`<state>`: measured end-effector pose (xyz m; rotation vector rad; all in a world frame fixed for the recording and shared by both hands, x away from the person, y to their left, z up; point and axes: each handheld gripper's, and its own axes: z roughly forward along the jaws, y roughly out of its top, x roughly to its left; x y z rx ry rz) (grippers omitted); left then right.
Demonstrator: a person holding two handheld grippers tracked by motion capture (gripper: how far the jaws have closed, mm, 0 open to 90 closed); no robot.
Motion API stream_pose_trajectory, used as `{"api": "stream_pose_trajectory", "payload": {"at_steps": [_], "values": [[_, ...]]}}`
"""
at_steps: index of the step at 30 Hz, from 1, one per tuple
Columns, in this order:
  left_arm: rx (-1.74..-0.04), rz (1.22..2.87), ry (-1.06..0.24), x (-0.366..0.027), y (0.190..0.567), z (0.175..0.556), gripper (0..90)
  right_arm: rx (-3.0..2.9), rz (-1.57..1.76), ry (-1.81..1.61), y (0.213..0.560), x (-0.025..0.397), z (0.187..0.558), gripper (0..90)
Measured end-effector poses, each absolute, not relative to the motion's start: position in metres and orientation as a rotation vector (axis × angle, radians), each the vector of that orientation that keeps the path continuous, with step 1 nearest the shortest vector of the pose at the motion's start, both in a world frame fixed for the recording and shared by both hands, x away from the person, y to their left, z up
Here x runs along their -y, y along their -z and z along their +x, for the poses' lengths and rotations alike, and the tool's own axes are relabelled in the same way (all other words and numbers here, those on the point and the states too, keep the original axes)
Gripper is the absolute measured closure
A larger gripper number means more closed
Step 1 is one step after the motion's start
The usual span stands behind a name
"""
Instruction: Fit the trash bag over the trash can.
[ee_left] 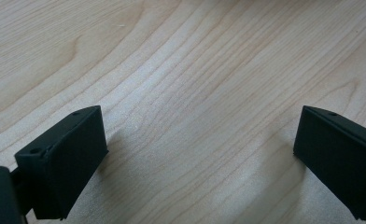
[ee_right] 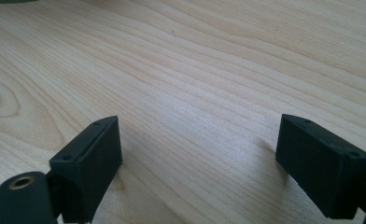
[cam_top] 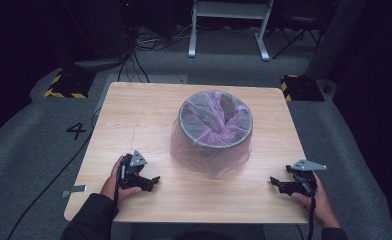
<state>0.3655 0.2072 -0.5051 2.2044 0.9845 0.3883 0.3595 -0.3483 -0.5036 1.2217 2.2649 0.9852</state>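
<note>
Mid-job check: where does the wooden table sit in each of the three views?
High view: the table lies centre frame, bearing the bagged bin.
Left gripper view: its bare top runs under and beyond the open left tool.
Right gripper view: its bare top runs under and beyond the open right tool.
Shared landmark: the pale wood grain.

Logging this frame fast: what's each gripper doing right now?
Left gripper: open, holding nothing, low over the table.
Right gripper: open, holding nothing, also over bare wood, apart from the bin.
</note>
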Motion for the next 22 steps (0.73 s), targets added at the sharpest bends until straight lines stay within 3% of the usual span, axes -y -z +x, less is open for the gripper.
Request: {"api": "stream_pose_trajectory", "payload": {"at_steps": [22], "values": [[-0.986, 2.205, -0.380, -0.2067, 0.5051, 0.3661, 2.1, -2.260, 1.230, -0.979, 0.5037, 0.3480, 0.3604, 12.8]]}}
